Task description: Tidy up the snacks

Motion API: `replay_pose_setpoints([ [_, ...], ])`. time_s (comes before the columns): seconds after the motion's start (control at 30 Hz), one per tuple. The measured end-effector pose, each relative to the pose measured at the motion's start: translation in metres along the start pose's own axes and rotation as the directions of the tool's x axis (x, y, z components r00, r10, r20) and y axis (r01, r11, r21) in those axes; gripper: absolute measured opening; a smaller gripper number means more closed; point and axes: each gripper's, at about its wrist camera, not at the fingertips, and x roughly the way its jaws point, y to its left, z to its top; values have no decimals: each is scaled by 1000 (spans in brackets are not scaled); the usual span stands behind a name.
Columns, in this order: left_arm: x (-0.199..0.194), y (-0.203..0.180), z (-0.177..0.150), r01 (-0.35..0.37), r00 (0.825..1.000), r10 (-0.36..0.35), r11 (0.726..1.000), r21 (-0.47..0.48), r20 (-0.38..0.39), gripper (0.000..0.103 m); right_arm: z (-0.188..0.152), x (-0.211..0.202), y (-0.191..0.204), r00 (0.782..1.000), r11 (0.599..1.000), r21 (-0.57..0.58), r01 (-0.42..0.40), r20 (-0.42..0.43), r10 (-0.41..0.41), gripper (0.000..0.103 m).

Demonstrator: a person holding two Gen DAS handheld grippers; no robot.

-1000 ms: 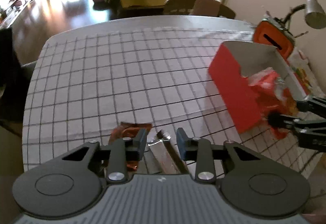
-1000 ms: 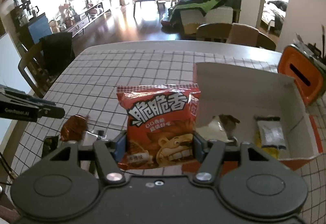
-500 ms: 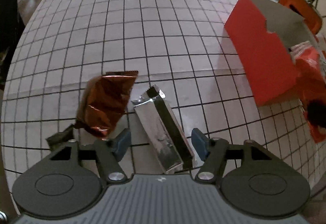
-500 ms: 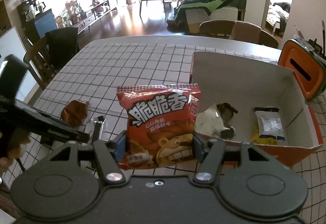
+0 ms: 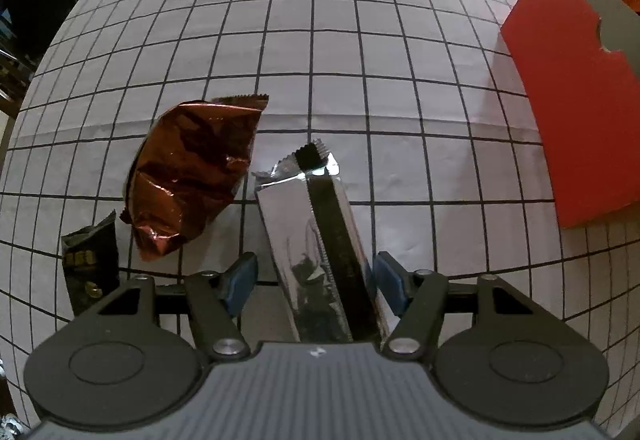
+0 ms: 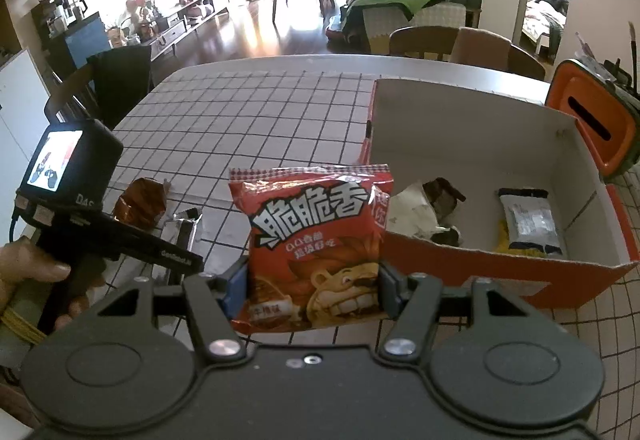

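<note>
My left gripper (image 5: 316, 282) is open, low over the table, with its jaws on either side of a silver foil packet (image 5: 320, 240). A brown foil packet (image 5: 188, 176) lies just left of it, and a small black packet (image 5: 90, 260) further left. My right gripper (image 6: 312, 286) is shut on a red snack bag (image 6: 316, 244) and holds it upright, just left of the open red box (image 6: 500, 268). The box holds a white-and-brown wrapper (image 6: 428, 212) and a grey-and-yellow packet (image 6: 528, 224). The box also shows in the left wrist view (image 5: 572, 120).
The table has a white grid-pattern cloth (image 5: 320, 40). An orange container (image 6: 596, 124) stands behind the box at the right. Chairs (image 6: 460, 44) stand at the far table edge. The left gripper body (image 6: 72, 200) and the hand holding it show at the left.
My left gripper has tilted down and moved in over the silver packet, with its jaws wider apart. My right gripper still holds the red bag by the box.
</note>
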Motion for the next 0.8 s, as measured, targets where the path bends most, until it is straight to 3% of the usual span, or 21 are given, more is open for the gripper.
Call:
replay_pose_setpoints([
  [0.07,1,-3,1,-1,1000,1,1000,4,10,48,-1,0,-2,1000,1000,3,1,0,-1,62],
  [0.17,0,-2,2,14,1000,-14,1000,14,21,43,-3,0,-3,1000,1000,10,1,-1,-1,62],
  [0.37,-10,3,3,34,998,-35,999,21,48,42,0,-2,-3,1000,1000,14,-4,7,4,62],
  [0.8,-98,-3,8,146,976,-159,985,93,149,42,11,-26,-22,997,999,44,7,78,-10,62],
])
